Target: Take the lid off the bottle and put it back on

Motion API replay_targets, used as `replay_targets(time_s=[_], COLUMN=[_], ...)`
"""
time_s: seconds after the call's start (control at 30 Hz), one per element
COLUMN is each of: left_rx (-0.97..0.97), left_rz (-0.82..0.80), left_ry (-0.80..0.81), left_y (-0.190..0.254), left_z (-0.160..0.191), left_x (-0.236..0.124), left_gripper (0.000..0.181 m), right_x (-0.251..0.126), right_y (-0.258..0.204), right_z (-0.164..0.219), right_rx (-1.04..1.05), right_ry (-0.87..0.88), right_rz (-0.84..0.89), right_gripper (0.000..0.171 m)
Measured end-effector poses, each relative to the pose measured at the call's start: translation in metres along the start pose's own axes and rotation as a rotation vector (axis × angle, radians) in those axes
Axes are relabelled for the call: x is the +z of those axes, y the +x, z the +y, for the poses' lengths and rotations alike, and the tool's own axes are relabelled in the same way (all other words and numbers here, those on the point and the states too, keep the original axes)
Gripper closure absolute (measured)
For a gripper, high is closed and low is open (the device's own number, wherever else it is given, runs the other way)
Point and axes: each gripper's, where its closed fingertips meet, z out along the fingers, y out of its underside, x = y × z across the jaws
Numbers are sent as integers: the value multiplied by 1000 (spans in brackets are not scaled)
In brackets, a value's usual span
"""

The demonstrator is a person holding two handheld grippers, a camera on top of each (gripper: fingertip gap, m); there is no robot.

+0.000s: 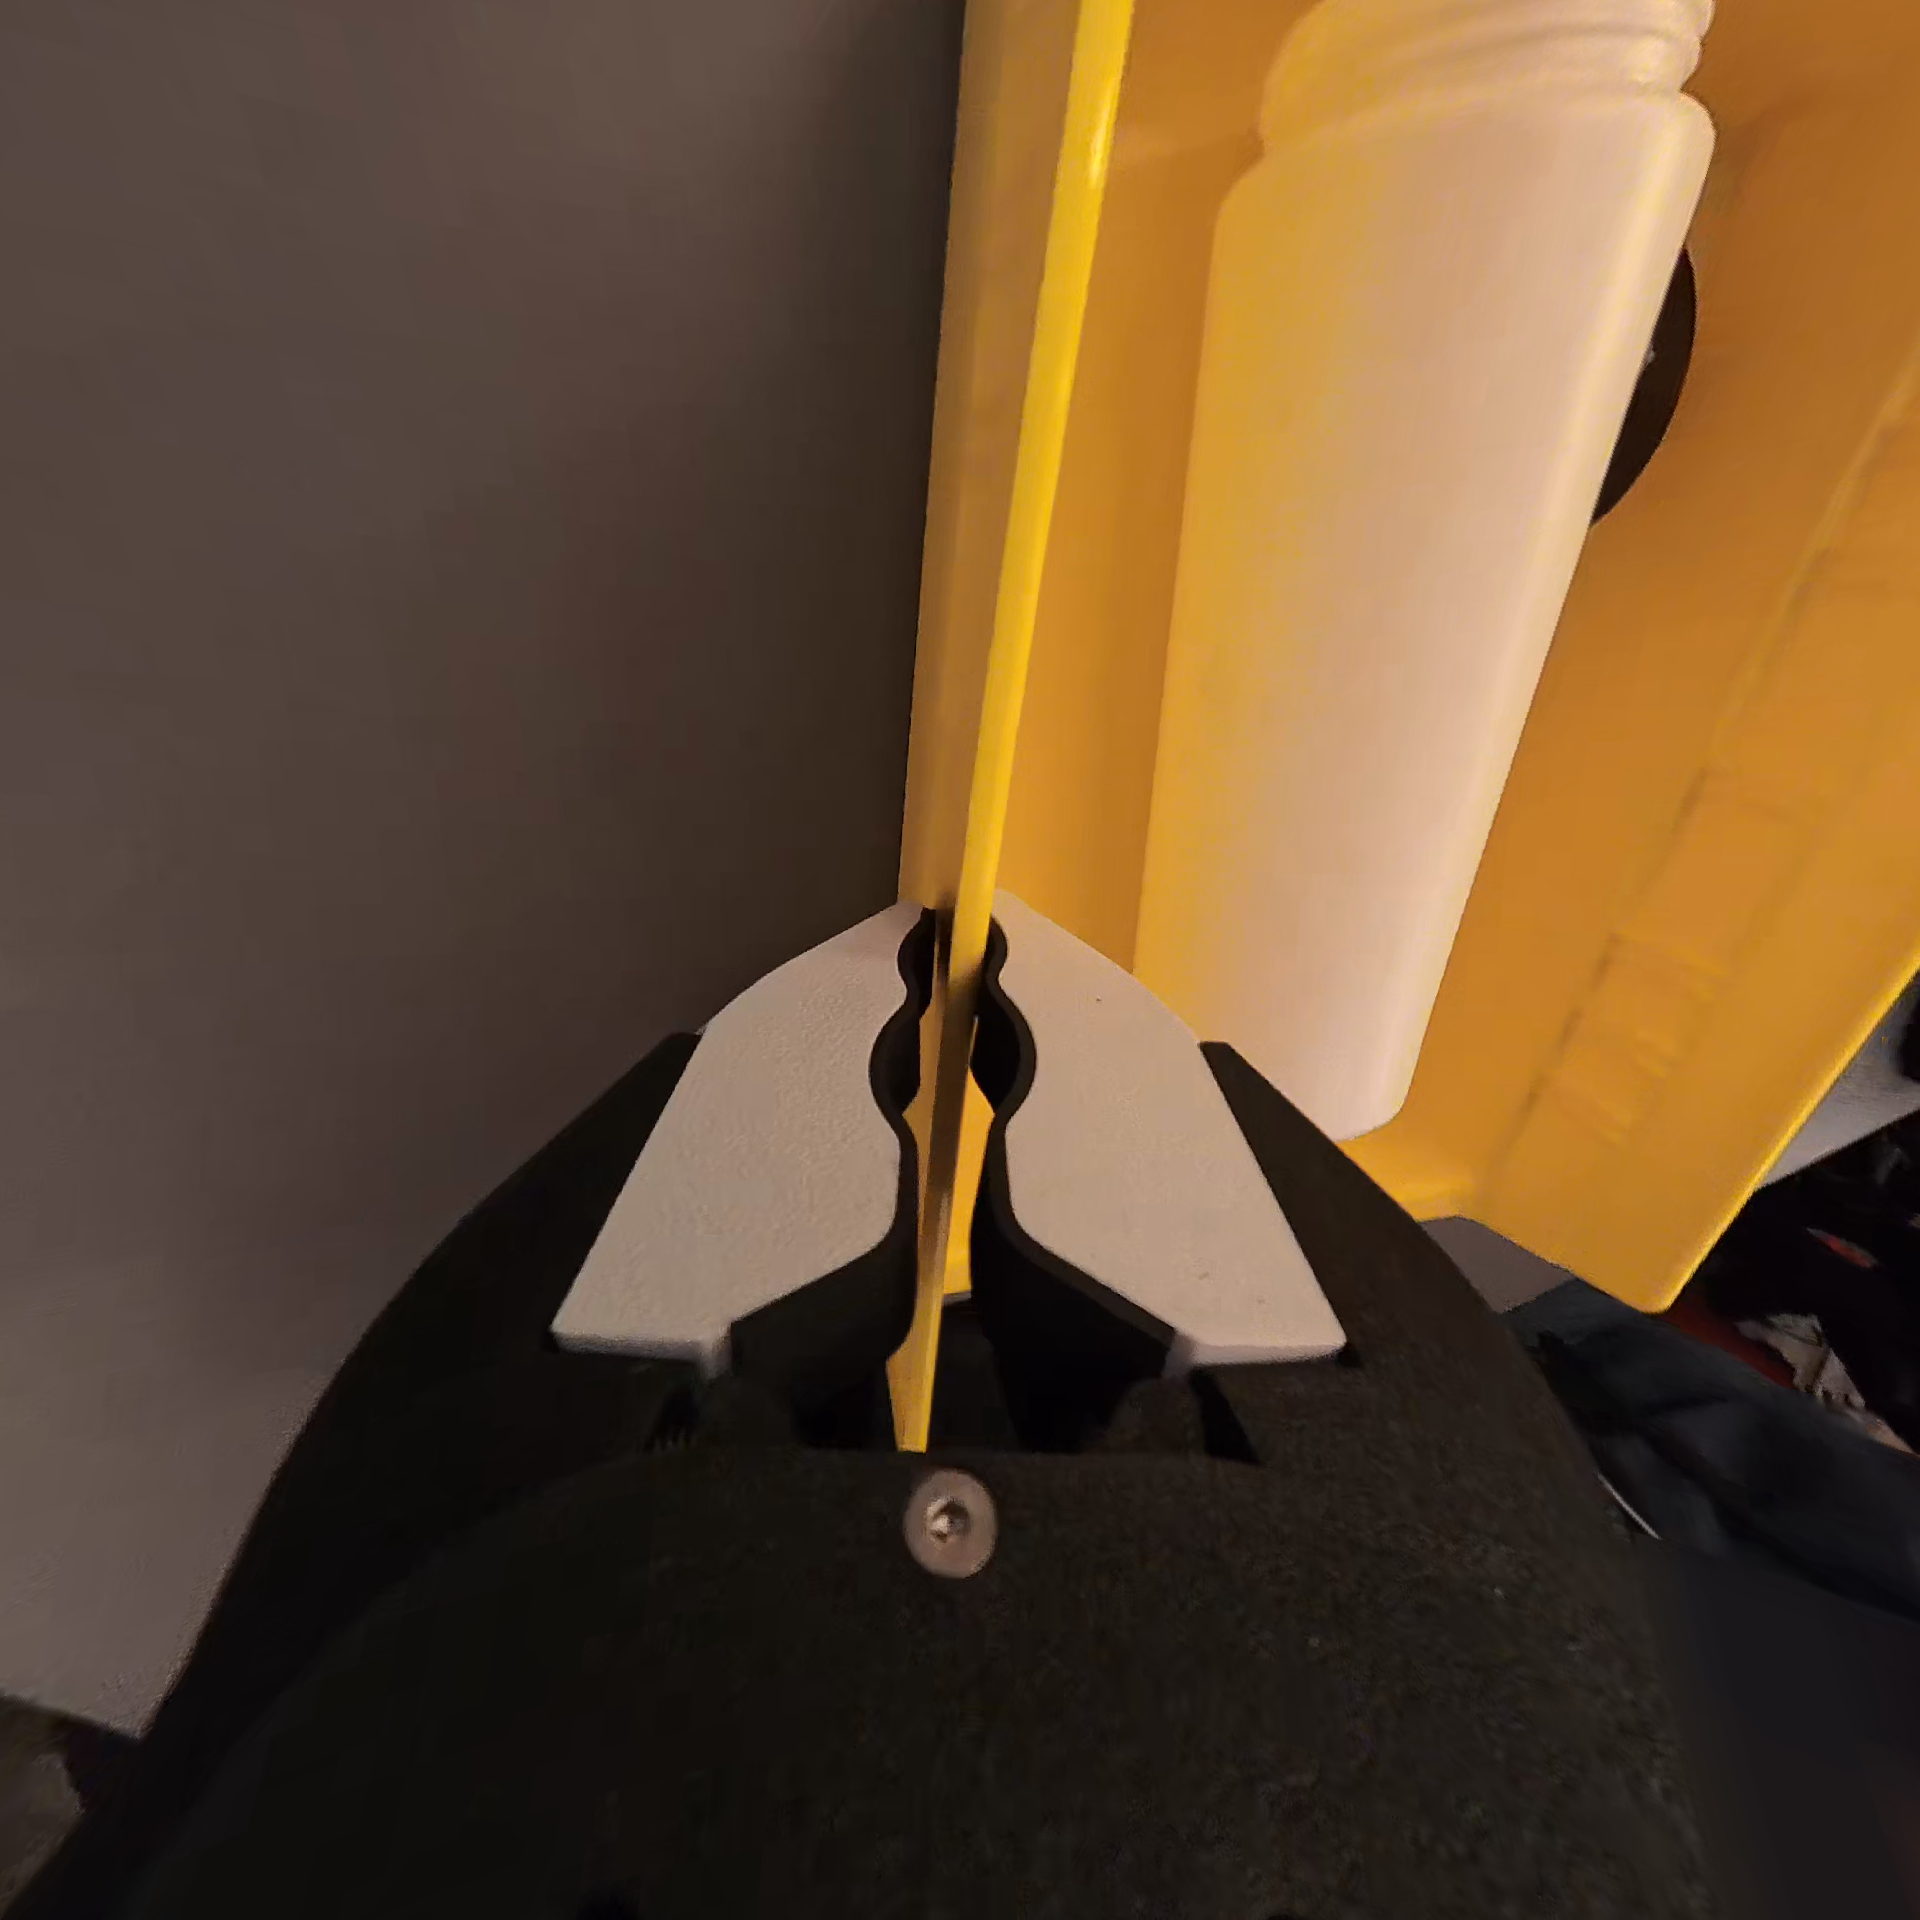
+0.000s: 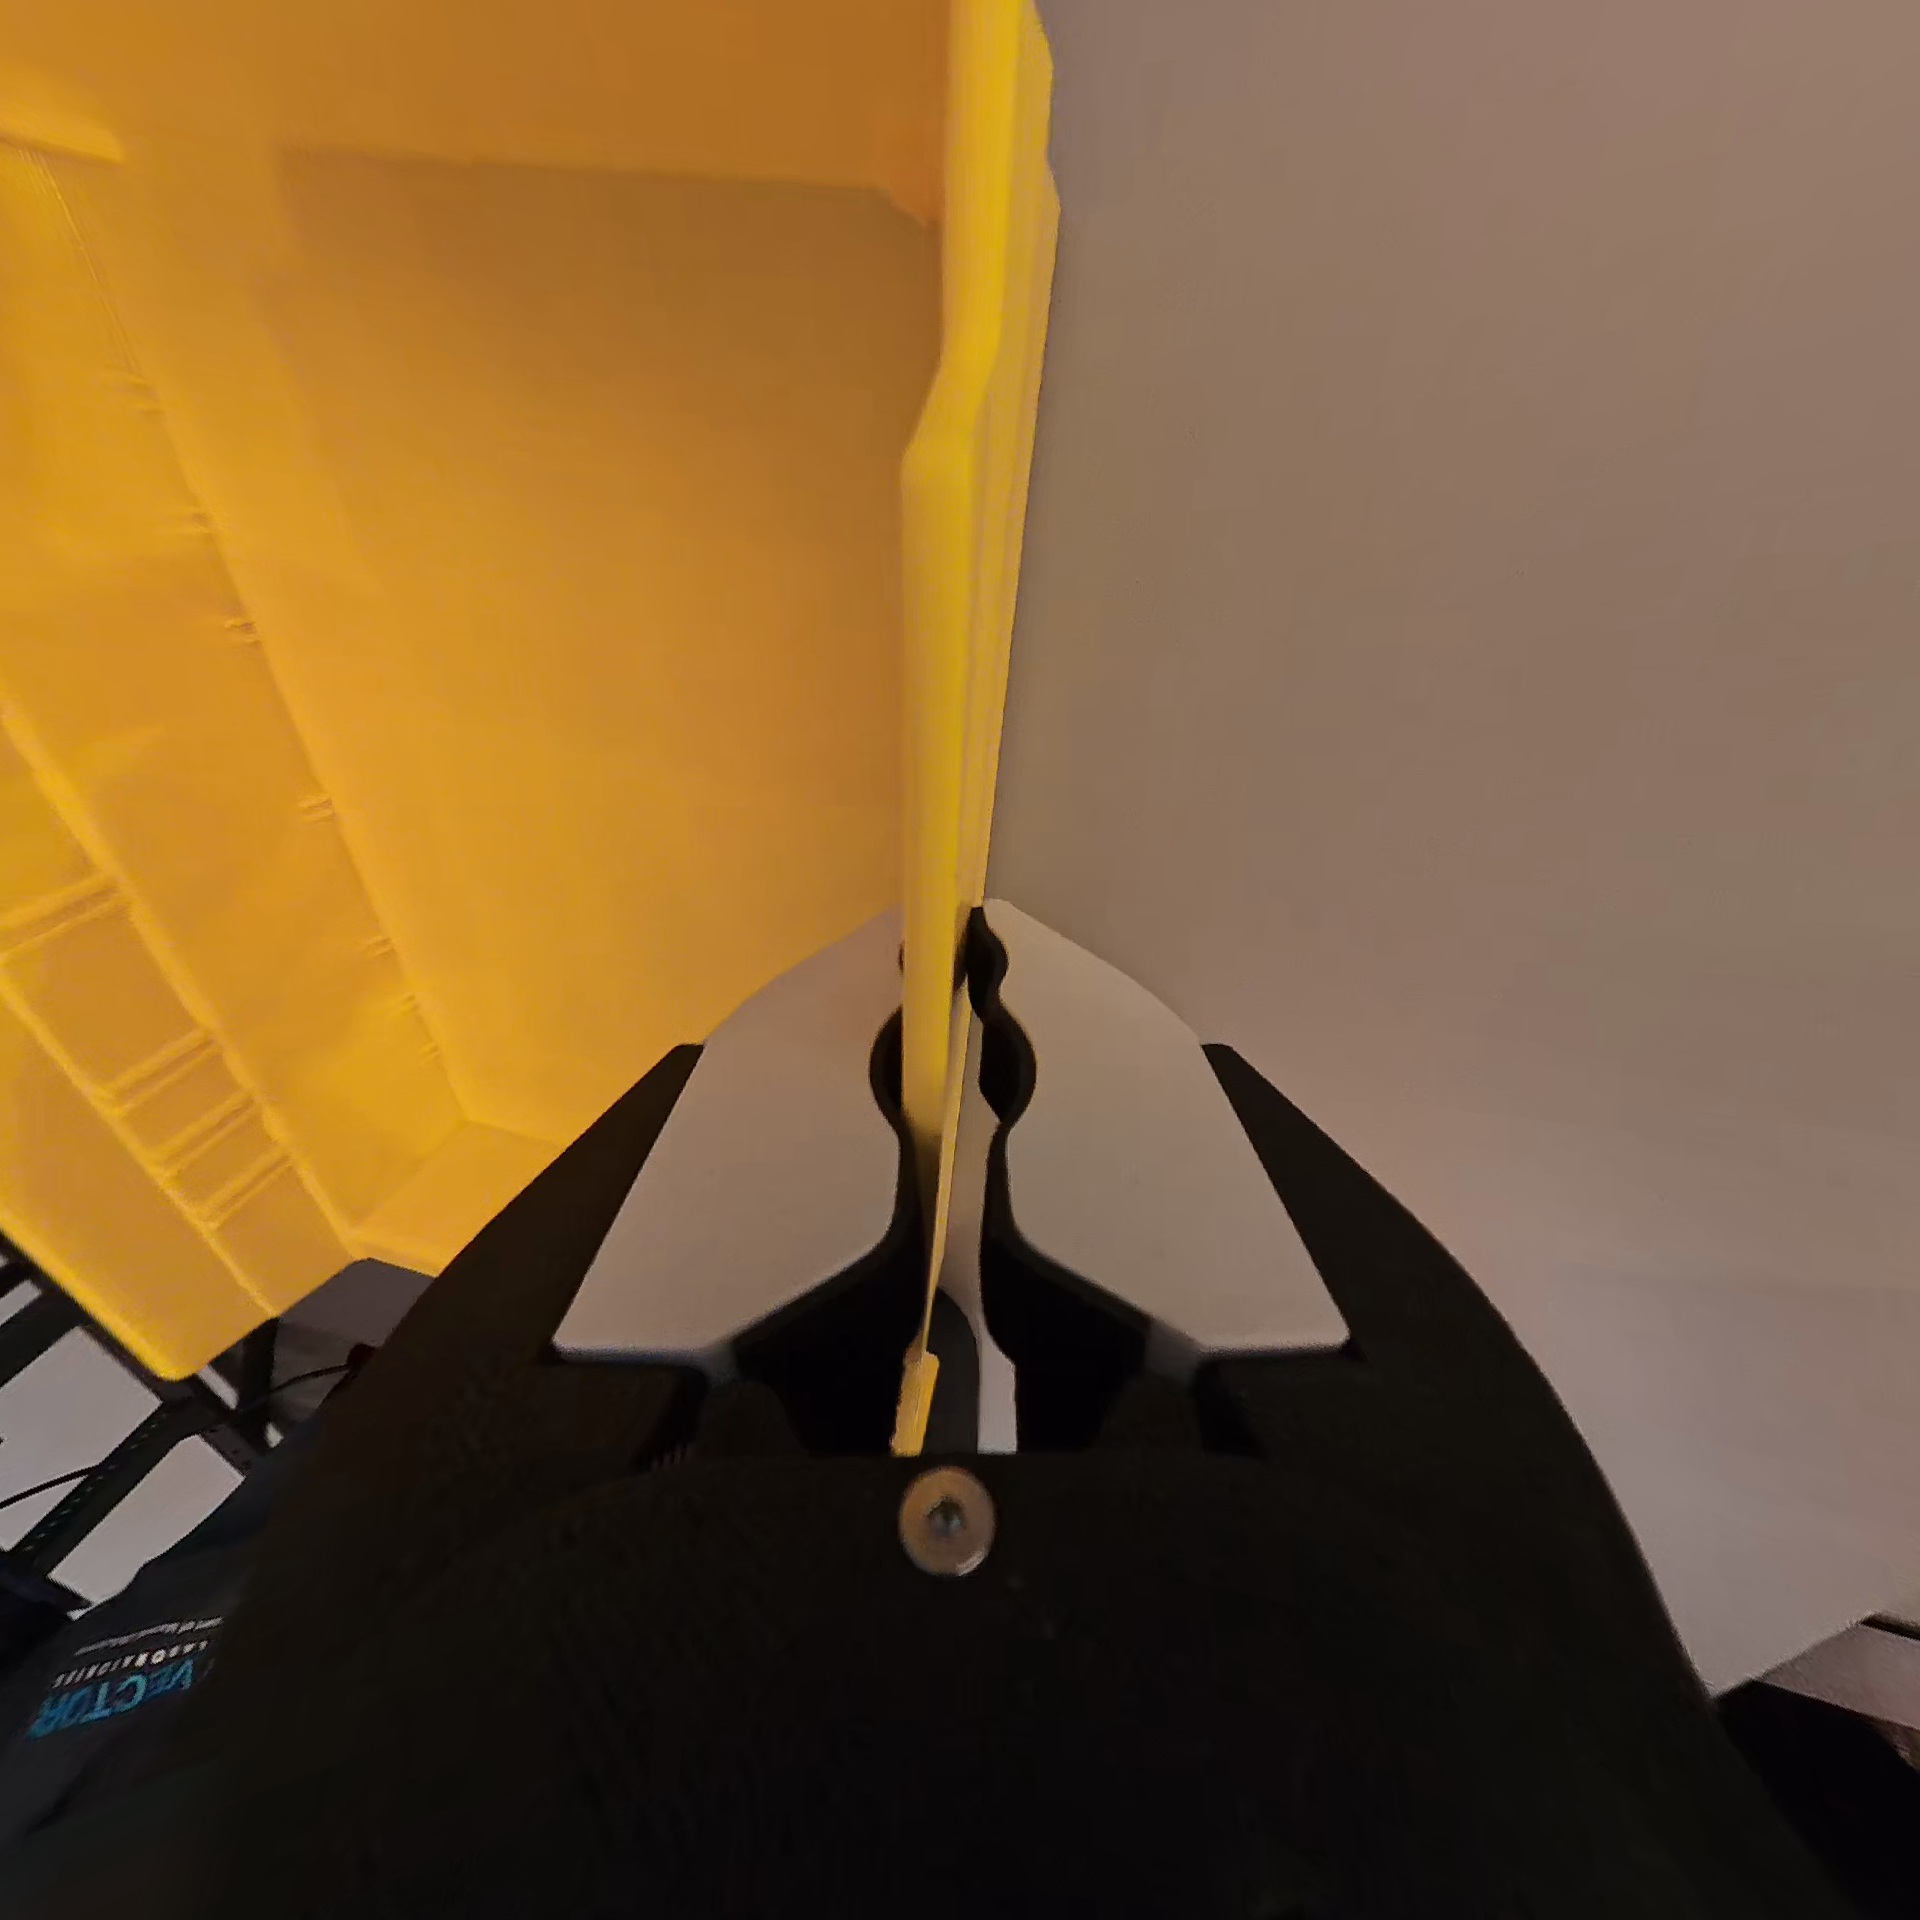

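A white translucent bottle (image 1: 1403, 520) lies inside a yellow bin (image 1: 1714, 779), its bare threaded neck (image 1: 1486, 42) at the top of the left wrist view with no lid on it. A black round thing (image 1: 1657, 395) shows partly behind the bottle; I cannot tell if it is the lid. My left gripper (image 1: 951, 920) is shut on the bin's thin left wall (image 1: 1039, 468). My right gripper (image 2: 961, 920) is shut on the bin's right wall (image 2: 977, 520). The bin's inside (image 2: 520, 520) fills the left of the right wrist view; no bottle shows there.
A plain grey wall (image 1: 468, 520) stands behind the bin in both views (image 2: 1455, 623). Dark cloth and clutter (image 1: 1714, 1382) lie below the bin at the right. A metal rack (image 2: 114, 1455) and dark fabric with a printed label (image 2: 114, 1704) show at the lower left. About 55 cm separates my left fingertips from my right.
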Motion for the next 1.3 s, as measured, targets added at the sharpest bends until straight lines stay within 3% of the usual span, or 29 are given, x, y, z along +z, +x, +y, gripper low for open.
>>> replay_targets(time_s=[0.47, 1.13, 1.3], left_rx=[-231, -240, -131], left_rz=[-15, -66, -249], left_ry=[104, 116, 248], left_y=[-103, -106, -103], left_z=[41, 57, 40], left_x=[-31, -36, -73], left_gripper=[177, 178, 170], right_x=[0, 1, -26], right_y=[0, -8, -5], right_z=[-10, 2, -8], right_rx=[-6, -90, -153], right_ry=[22, 0, 136], right_rz=[29, 64, 157], right_gripper=[166, 164, 130])
